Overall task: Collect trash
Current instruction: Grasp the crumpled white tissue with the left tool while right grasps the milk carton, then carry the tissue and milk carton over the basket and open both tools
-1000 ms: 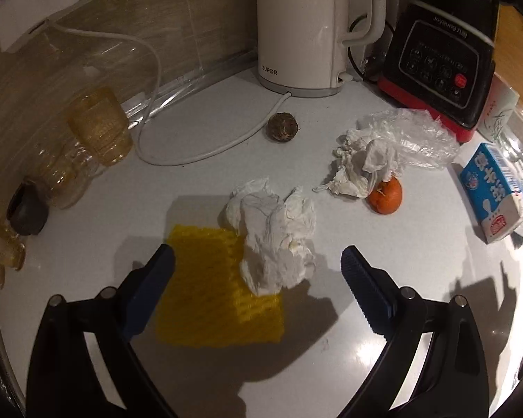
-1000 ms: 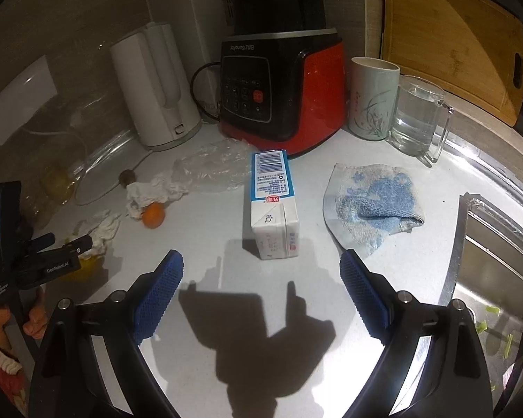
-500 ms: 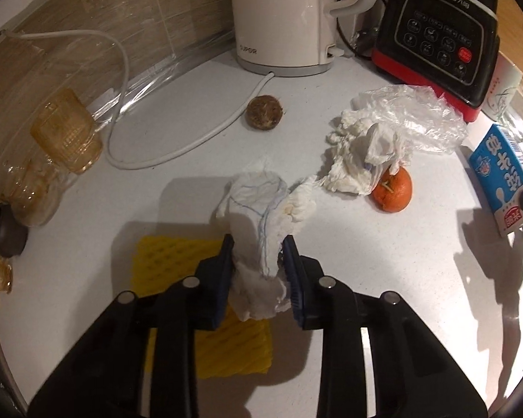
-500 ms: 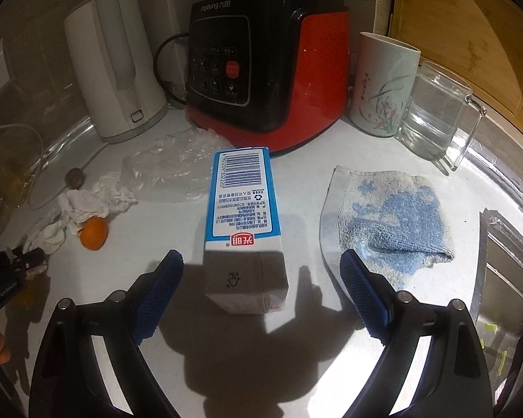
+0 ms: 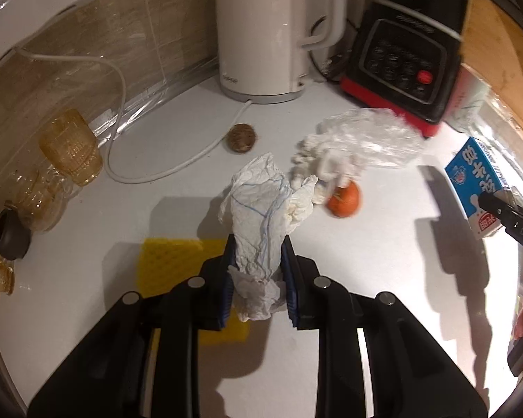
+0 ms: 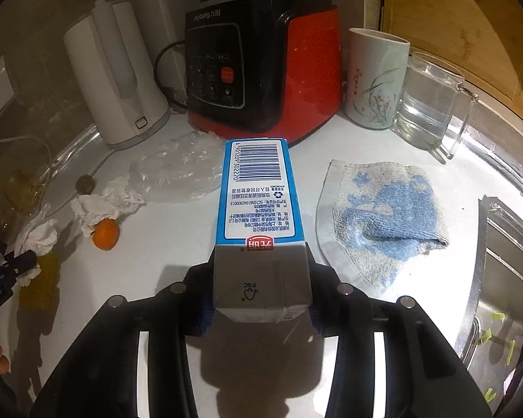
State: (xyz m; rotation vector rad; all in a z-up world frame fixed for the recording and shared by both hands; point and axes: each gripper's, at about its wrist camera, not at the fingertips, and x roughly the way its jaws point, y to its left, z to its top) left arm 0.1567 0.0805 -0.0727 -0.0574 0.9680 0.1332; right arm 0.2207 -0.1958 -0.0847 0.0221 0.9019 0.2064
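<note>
You are pinching the crumpled white tissue (image 5: pixel 258 233) in the left gripper (image 5: pixel 256 271) above the yellow sponge (image 5: pixel 167 261); your right gripper (image 6: pixel 261 299) is closing on the blue-and-white milk carton (image 6: pixel 258 202) lying on the white counter (image 6: pixel 171 240). Both appear to need lifting to a bin next, none visible.

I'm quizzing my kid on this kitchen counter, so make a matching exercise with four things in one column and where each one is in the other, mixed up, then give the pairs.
Things
1. crumpled tissue
2. milk carton
3. small orange fruit
4. blue and white cloth

Places
A. flat on the counter beside the sink
B. between the left gripper's fingers
C. between the right gripper's fingers
D. on the counter against a second tissue wad

Pairs: 1-B, 2-C, 3-D, 4-A
</note>
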